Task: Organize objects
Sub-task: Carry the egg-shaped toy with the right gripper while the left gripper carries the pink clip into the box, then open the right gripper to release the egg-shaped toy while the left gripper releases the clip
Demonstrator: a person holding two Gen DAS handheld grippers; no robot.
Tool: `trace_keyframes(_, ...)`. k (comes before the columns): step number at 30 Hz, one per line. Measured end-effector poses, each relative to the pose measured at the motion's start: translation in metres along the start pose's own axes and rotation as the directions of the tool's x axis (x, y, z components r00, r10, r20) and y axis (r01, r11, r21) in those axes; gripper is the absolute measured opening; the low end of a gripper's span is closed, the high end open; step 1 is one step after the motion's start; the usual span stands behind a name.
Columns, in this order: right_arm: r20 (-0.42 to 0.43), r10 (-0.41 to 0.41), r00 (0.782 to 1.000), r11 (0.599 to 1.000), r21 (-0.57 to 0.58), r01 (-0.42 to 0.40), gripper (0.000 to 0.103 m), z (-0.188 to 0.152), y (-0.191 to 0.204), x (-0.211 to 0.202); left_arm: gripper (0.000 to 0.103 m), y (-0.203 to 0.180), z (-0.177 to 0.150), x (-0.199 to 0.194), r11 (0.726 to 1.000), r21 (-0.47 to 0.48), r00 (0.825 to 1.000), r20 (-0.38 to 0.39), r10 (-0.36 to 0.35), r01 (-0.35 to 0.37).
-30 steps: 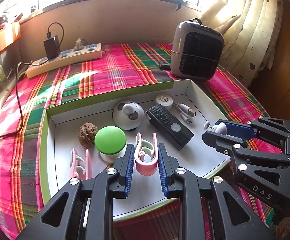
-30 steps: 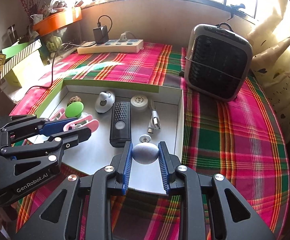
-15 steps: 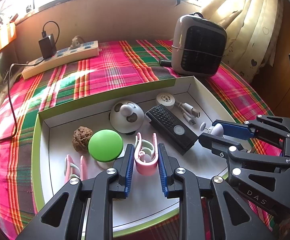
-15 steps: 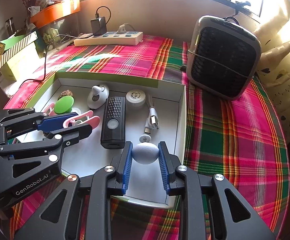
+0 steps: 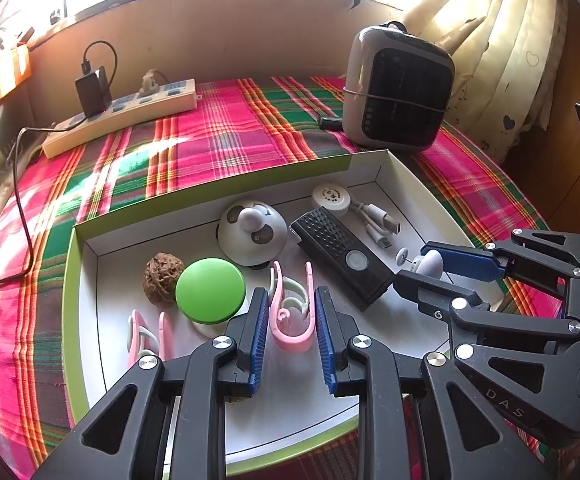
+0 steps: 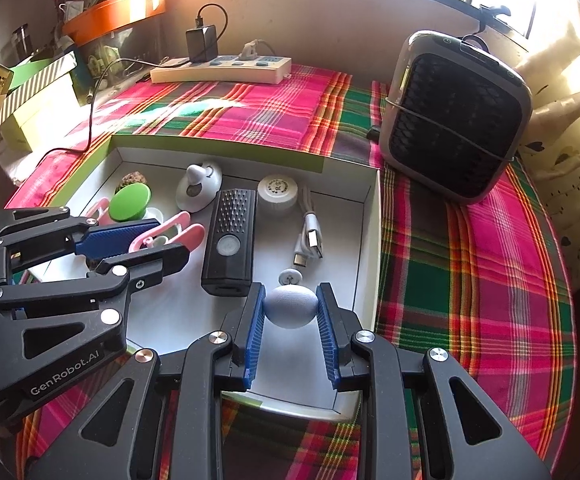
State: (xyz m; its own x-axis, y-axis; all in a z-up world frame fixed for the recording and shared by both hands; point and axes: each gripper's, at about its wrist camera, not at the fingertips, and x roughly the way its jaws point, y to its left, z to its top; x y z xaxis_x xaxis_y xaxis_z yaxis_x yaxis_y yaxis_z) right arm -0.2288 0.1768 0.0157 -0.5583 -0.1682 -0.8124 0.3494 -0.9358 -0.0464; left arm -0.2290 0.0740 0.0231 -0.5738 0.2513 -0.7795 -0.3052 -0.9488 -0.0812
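Your white box (image 5: 409, 184) fills the frame's centre on the plaid worktop (image 5: 218, 136). Your left hand-held gripper (image 5: 291, 320) clamps the pink clip (image 5: 291, 312), long axis pointing away. Your right hand-held gripper (image 6: 290, 312) squeezes the grey egg-shaped piece (image 6: 290, 306) at lower centre, over the box's near right corner.

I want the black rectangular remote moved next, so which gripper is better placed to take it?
Probably neither yet: the left gripper grips a pink plastic clip, the right gripper a grey egg-shaped object. The right sits closer beside the black rectangular remote.
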Motion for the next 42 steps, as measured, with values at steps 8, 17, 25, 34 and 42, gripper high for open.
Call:
trace_keyframes(8,-0.008,-0.001,1.0,1.0,0.0,0.001,0.027,0.0,0.0,0.0,0.022,0.001,-0.002,0.0,1.0,0.0,1.0,-0.006,0.001,-0.001)
trace_keyframes(17,-0.013,-0.002,1.0,1.0,0.006,0.002,0.029,-0.001,-0.001,-0.002,0.028,0.001,-0.003,-0.004,1.0,-0.012,1.0,-0.007,0.0,0.0)
trace_keyframes(25,0.019,0.005,1.0,1.0,0.028,-0.005,0.033,-0.004,0.0,-0.013,0.03,-0.001,-0.007,-0.017,1.0,-0.011,1.0,0.014,0.006,-0.006)
trace_keyframes(34,0.084,0.01,0.996,0.997,0.071,-0.016,0.042,-0.017,0.0,-0.035,0.031,0.0,-0.019,-0.041,0.998,-0.052,0.999,0.048,0.023,-0.021)
trace_keyframes(42,0.128,0.0,0.992,0.996,0.091,-0.012,0.042,-0.029,0.002,-0.055,0.031,-0.001,-0.035,-0.069,0.995,-0.078,0.993,0.098,0.066,-0.058)
